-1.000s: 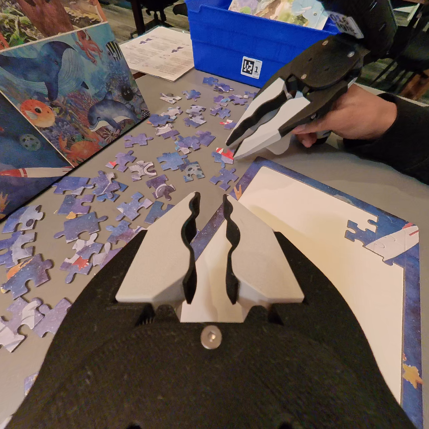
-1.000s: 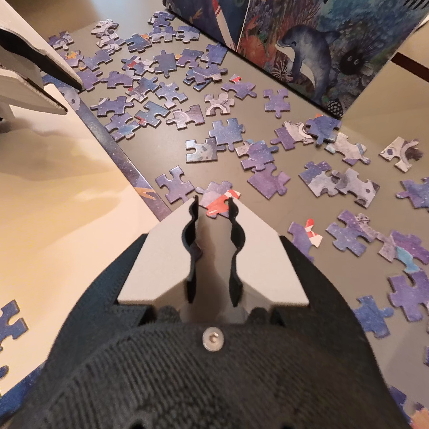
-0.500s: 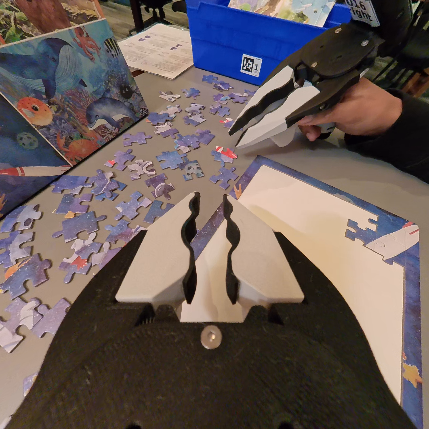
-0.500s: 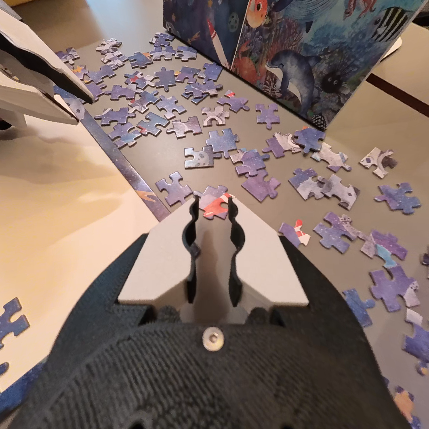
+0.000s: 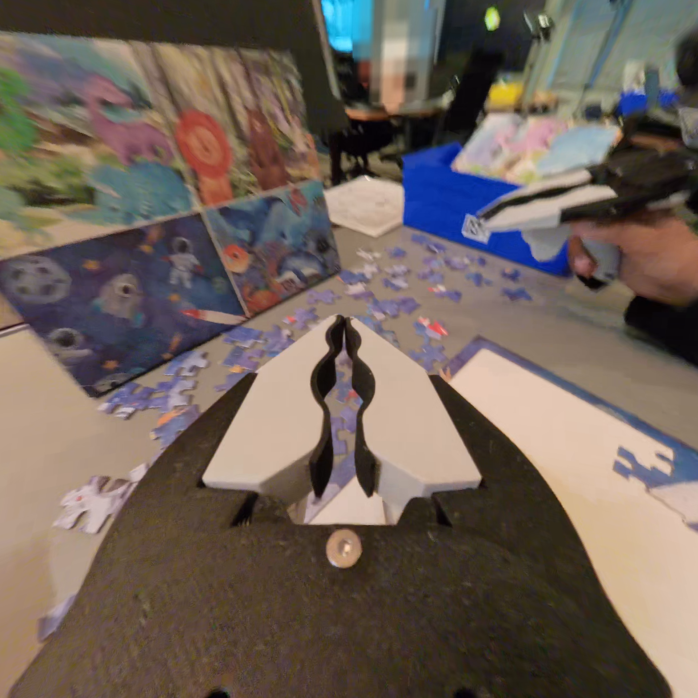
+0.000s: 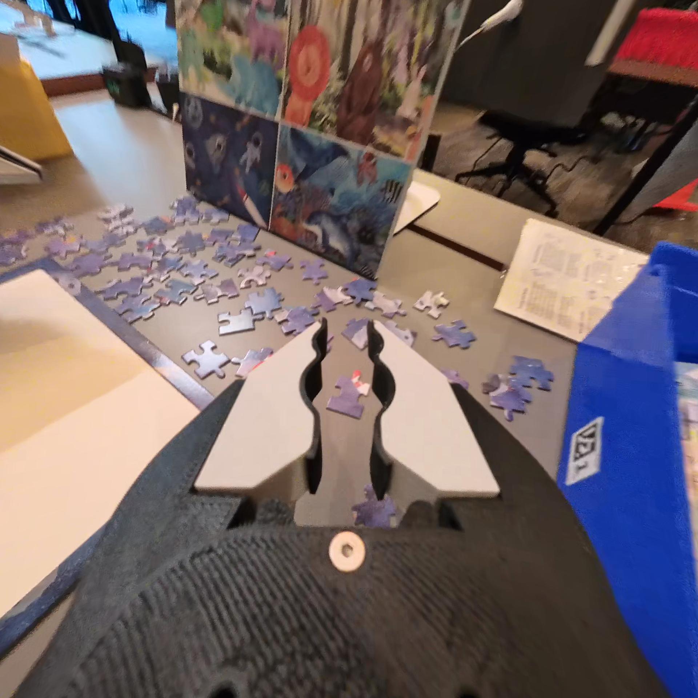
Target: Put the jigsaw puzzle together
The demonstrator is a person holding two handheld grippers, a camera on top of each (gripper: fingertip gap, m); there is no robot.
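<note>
The left gripper [image 5: 344, 321], grey-fingered on a black body, has its tips pressed together on nothing and is raised above the grey table [image 5: 528, 332]. The right gripper [image 6: 346, 328], of the same make, has its fingers spread and empty; directly between them a loose purple cardboard jigsaw piece with a red-and-white patch [image 6: 347, 393] lies flat on the table. Only the left wrist view shows the right gripper from outside, held in a person's hand [image 5: 649, 260] clear of the table. The scattered purple jigsaw pieces [image 6: 196, 268] lie between the blue-bordered cream puzzle board [image 5: 566, 445] and the upright picture box printed with animal, space and sea scenes [image 6: 302, 124]. The right wrist view alone shows the printed white sheet [image 6: 566, 275] clearly beside the blue plastic bin [image 6: 642, 434].
</note>
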